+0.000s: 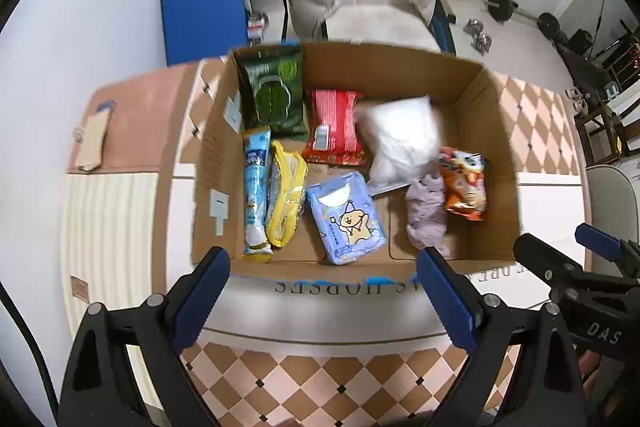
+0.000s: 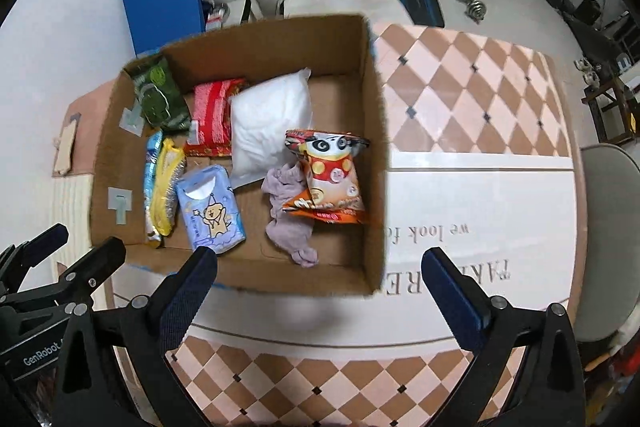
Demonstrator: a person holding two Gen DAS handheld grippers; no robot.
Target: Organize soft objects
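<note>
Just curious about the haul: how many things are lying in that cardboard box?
8: green pack, red pack, white pillow, blue tube, yellow pack, tissue pack, lilac cloth, panda snack bag. More may hide underneath.

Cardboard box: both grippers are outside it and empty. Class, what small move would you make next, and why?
Probably lower the open right gripper over the near wall of the cardboard box toward the crumpled purple cloth. It lies loose and sprawled, partly under the orange snack bag, while the other packs sit in rows. The left gripper is also open.
</note>
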